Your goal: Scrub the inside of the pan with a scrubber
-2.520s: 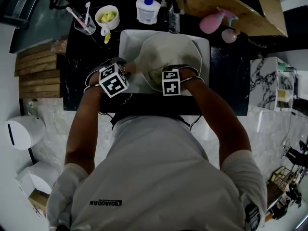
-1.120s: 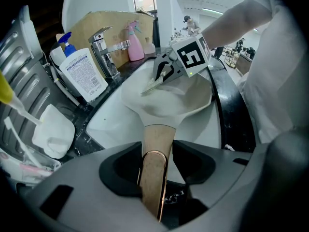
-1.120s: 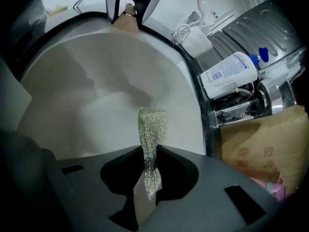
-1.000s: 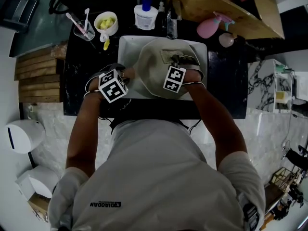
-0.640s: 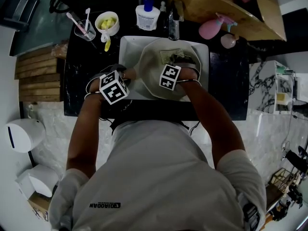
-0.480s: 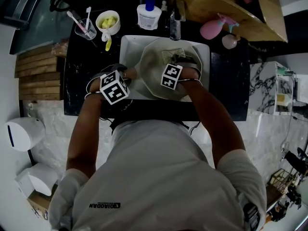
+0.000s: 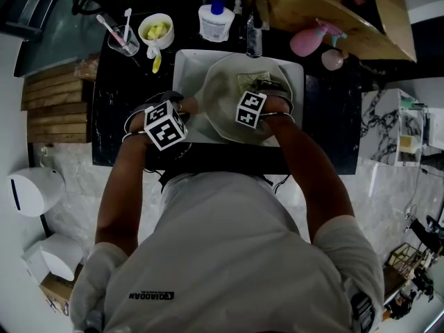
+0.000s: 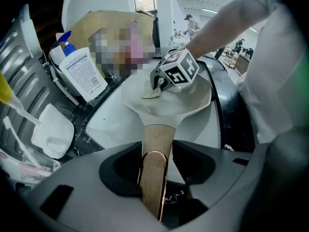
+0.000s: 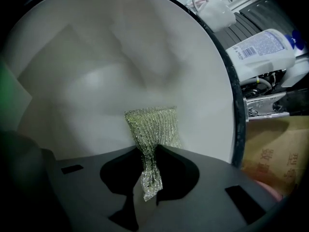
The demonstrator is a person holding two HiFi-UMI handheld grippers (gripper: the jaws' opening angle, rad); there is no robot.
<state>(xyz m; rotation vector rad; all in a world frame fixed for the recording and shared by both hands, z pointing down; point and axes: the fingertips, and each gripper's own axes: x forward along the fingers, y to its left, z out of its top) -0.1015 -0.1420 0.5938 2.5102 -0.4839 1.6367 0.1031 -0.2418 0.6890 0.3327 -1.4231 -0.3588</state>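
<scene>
A cream-white pan (image 7: 232, 103) lies tilted in the white sink (image 7: 182, 68); its inside fills the right gripper view (image 9: 120, 71). My left gripper (image 8: 155, 175) is shut on the pan's tan handle (image 8: 155, 149), at the sink's left in the head view (image 7: 166, 120). My right gripper (image 9: 152, 161) is shut on a yellow-green mesh scrubber (image 9: 152, 129), whose free end lies flat on the pan's inner wall. Seen from above, the scrubber (image 7: 251, 80) sits at the pan's far side, just beyond the right gripper (image 7: 258, 99). The left gripper view shows the scrubber (image 8: 152, 88) inside the pan (image 8: 169, 103).
On the black counter behind the sink stand a white soap bottle (image 7: 214, 19), a cup with toothbrushes (image 7: 122, 35), a white bowl (image 7: 155, 28) and the faucet (image 7: 254, 26). A pink spray bottle (image 7: 309, 41) and a cardboard sheet (image 7: 326, 9) lie at the back right.
My right gripper has carried the scrubber from the pan's near middle up to its far side and shifted slightly there. The left gripper has kept the handle still.
</scene>
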